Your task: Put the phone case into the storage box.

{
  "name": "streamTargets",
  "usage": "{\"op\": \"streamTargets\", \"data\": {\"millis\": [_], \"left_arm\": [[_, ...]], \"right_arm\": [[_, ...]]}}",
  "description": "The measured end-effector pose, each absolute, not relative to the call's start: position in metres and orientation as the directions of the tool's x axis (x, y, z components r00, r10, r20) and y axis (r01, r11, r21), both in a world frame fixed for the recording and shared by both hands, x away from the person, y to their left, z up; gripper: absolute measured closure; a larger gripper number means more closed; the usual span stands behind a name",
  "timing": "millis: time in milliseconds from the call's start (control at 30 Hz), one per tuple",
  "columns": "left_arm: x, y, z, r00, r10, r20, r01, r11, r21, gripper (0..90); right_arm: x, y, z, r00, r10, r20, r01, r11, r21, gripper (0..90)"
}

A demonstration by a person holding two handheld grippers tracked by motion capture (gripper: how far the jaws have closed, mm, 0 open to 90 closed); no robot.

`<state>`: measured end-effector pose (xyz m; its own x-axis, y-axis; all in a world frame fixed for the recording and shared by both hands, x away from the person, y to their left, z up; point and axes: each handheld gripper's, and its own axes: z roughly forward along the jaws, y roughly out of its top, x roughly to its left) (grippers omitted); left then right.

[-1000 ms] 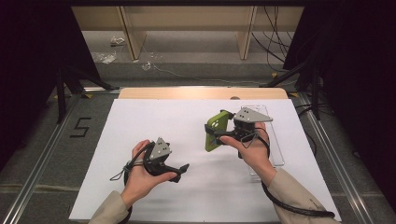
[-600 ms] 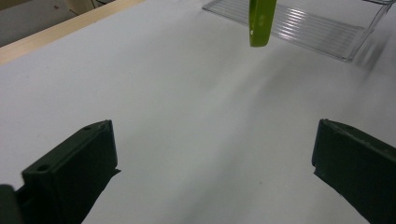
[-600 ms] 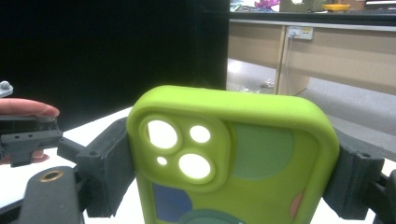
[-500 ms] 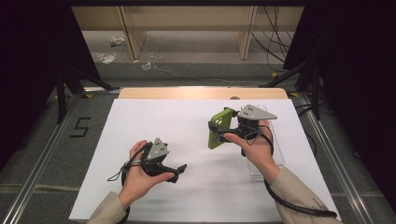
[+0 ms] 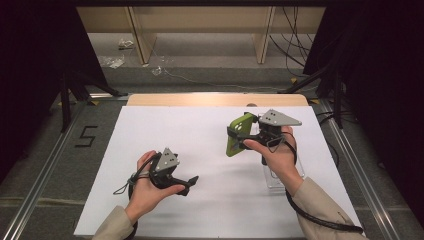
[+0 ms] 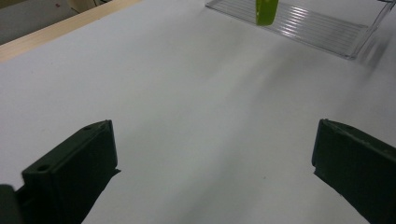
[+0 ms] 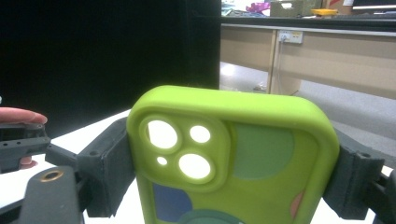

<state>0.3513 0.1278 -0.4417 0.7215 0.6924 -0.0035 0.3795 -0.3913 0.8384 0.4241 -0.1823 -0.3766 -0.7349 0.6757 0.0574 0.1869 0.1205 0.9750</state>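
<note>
Phone case (image 7: 233, 158) lower end cut off, clamped in right hand-held gripper (image 5: 248, 136); left hand-held gripper (image 5: 189, 183) agape, empty.

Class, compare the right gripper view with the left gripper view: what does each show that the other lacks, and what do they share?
Right gripper view alone: the right gripper shut on the green phone case, its camera cut-outs facing the lens. Left gripper view alone: the open left gripper over the white table, and a clear tray. Shared: the case and the table.
</note>
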Motion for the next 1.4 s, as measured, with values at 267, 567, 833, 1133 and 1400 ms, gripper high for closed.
{"op": "streamTargets", "data": {"millis": [267,567,833,1133,1400], "left_arm": [[0.351,0.130,-0.442,0.720,0.694,-0.003,0.381,-0.393,0.837,0.0],[0.351,0.132,-0.441,0.715,0.699,-0.005,0.381,-0.385,0.841,0.0],[0.351,0.131,-0.442,0.717,0.697,-0.006,0.383,-0.388,0.838,0.0],[0.351,0.132,-0.441,0.715,0.699,-0.005,0.384,-0.386,0.839,0.0],[0.351,0.135,-0.441,0.709,0.705,-0.007,0.384,-0.378,0.842,0.0]], "right_arm": [[0.425,-0.188,-0.373,-0.726,0.686,0.057,0.182,0.112,0.977,17.9],[0.428,-0.195,-0.368,-0.714,0.698,0.060,0.179,0.099,0.979,17.9],[0.429,-0.201,-0.364,-0.703,0.708,0.060,0.173,0.088,0.981,17.9],[0.431,-0.208,-0.361,-0.692,0.720,0.063,0.170,0.077,0.982,17.9],[0.433,-0.214,-0.359,-0.682,0.729,0.062,0.167,0.073,0.983,17.9]]}}
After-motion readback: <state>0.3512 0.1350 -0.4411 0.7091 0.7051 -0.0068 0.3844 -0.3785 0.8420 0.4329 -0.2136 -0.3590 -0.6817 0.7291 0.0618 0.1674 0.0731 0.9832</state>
